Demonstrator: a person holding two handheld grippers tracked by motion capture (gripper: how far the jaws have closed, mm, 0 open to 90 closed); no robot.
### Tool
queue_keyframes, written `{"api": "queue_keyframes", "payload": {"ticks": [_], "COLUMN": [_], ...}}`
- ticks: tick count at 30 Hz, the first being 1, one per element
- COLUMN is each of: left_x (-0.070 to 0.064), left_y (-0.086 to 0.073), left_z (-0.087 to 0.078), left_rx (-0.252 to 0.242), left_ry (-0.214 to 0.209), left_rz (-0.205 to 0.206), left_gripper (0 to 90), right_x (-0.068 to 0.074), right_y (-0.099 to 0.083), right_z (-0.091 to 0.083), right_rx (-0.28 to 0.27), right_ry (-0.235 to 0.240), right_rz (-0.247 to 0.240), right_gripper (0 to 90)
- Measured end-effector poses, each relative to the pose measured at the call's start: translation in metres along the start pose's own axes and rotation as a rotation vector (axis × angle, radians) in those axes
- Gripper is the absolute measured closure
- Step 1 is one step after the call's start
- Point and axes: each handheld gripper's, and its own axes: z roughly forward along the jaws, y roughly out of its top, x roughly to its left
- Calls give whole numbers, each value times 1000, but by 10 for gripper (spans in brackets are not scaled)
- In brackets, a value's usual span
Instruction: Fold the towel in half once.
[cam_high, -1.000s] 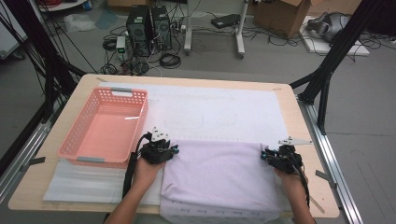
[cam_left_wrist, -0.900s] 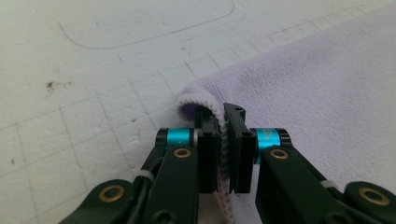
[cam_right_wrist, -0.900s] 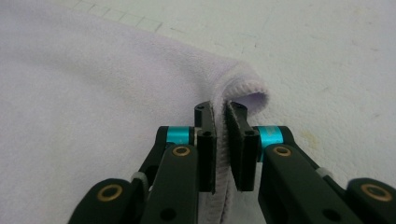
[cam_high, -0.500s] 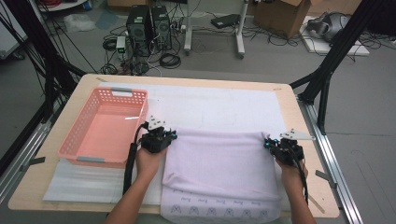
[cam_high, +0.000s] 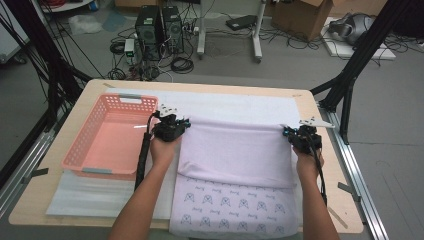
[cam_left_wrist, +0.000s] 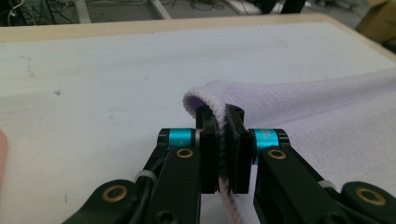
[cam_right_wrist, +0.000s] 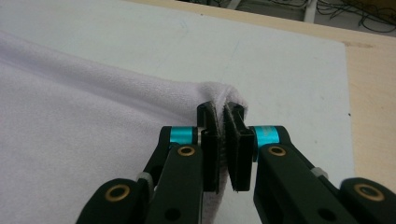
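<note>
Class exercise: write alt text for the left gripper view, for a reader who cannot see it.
The left gripper is shut on the rolled corner of a lilac towel, which stretches away to the right over a white mat on the wooden table.

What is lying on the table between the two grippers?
In the high view, the lilac towel spans from the left gripper to the right gripper; each grips a corner.
</note>
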Motion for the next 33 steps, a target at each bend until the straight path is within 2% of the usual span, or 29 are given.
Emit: {"api": "queue_keyframes", "payload": {"ticks": [2,4,7,8,9,10,12,15,17,18,20,26,28,31,33], "left_x": [5,6,7,7,8,8,7,3,-2,-5,-11,-18,-20,-24,-26], "left_y": [-1,-2,-4,-4,-4,-5,-6,-13,-16,-18,-24,-38,-44,-54,-62], "left_z": [1,2,1,0,-2,-3,-7,-14,-16,-18,-25,-42,-51,-64,-71], "left_rx": [2,12,35,37,40,44,43,43,95,98,63,77,57,63,70], "left_ry": [4,8,-7,2,-5,-15,-34,-76,-107,-123,-138,-180,-202,-244,-268], "left_rz": [-23,-18,-7,-7,-14,-21,-11,-3,4,19,34,40,34,34,28], "left_gripper": [853,852,827,781,722,684,643,610,562,550,557,560,556,553,543], "right_x": [2,4,6,6,6,5,3,1,0,1,2,6,8,13,18], "right_y": [5,10,11,10,8,7,4,3,2,0,-3,-21,-28,-40,-47], "right_z": [4,7,13,15,17,17,14,7,1,-3,-11,-38,-48,-62,-72], "right_rx": [-8,-16,8,27,45,61,67,75,86,85,93,112,107,106,105], "right_ry": [0,-5,6,10,7,-1,-2,23,32,42,49,86,97,128,155], "right_rz": [-6,-10,-2,11,20,25,29,45,39,43,37,32,35,48,40], "right_gripper": [858,859,847,807,730,690,654,600,583,578,575,562,563,564,566]}}
